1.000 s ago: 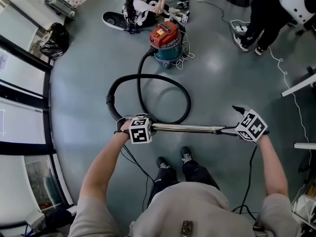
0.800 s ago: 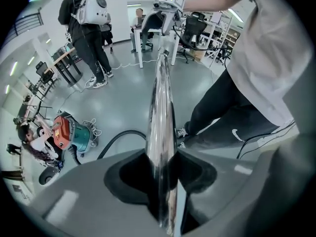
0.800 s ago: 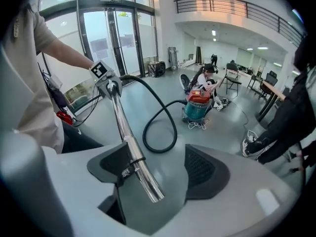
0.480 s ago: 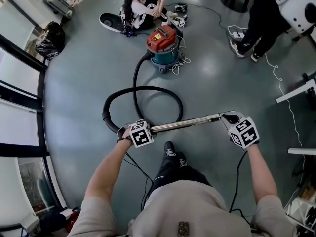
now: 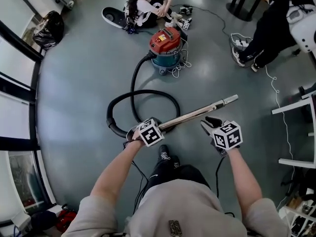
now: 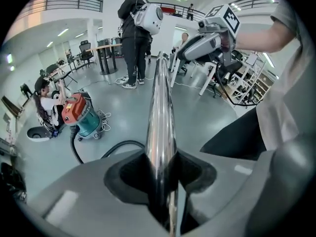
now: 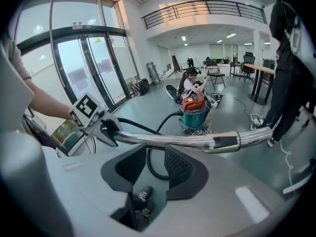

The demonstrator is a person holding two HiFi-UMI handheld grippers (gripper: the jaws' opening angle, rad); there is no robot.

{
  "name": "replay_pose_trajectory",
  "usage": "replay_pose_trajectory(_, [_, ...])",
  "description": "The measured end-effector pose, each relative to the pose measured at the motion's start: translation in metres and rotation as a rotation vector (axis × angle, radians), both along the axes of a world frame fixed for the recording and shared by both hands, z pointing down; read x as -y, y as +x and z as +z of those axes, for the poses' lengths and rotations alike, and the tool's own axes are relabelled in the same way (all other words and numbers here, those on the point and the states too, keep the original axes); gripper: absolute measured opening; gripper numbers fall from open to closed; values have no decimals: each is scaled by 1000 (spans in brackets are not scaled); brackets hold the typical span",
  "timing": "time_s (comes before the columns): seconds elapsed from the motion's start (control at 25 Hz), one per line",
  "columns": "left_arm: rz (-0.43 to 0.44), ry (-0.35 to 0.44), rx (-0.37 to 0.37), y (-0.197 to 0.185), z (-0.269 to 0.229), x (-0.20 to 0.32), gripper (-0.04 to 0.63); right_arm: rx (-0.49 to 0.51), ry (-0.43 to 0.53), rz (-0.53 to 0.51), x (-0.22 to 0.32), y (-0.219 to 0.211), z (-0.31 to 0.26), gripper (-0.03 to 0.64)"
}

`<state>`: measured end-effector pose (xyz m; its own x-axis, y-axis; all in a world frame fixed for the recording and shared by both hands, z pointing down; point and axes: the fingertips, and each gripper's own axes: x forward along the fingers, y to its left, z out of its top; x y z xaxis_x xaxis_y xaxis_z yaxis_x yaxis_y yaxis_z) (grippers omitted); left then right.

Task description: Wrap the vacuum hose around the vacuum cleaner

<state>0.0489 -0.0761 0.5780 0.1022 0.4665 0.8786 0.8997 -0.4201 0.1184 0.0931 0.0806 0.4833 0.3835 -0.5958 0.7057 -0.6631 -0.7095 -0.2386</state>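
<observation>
The red and teal vacuum cleaner stands on the grey floor ahead of me. Its black hose runs from the body, loops once on the floor and ends at my left gripper. That gripper is shut on the chrome wand, which points up and to the right. The wand runs straight out between its jaws. My right gripper hangs open just below the wand, off it. In the right gripper view the wand crosses in front of the open right gripper.
A person sits on the floor just beyond the vacuum, among small devices. Another person stands at the right near a white cable. A coiled cord lies by the vacuum. Glass doors line the left; table legs stand at right.
My right gripper has let go of the wand's end and dropped below it. The wand's free end has swung away from me, held only by the left gripper.
</observation>
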Motion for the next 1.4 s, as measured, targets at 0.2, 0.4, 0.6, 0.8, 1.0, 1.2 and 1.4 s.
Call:
replay_pose_trajectory(0.2, [-113,-41,21,15,4,-20,155,105,119,59,19,28,17,270])
replay_pose_trajectory(0.4, [-250,-93,19,42,1,-58,155,167,216,97,2,67,28,336])
replay_pose_trajectory(0.6, [-415,-96,-7,73,-11,-111,155,232,359,120,-35,118,21,332])
replay_pose_trajectory(0.8, [-543,-107,-19,94,-23,-153,155,295,391,69,-59,146,16,327])
replay_pose_trajectory(1.0, [-616,-144,-71,116,-31,-188,155,348,455,90,-57,170,15,358])
replay_pose_trajectory(1.2, [-673,-178,-38,133,-33,-194,155,339,439,127,-54,198,15,275])
replay_pose_trajectory(1.4, [-664,-193,13,144,-35,-189,161,297,447,128,-34,214,-4,236])
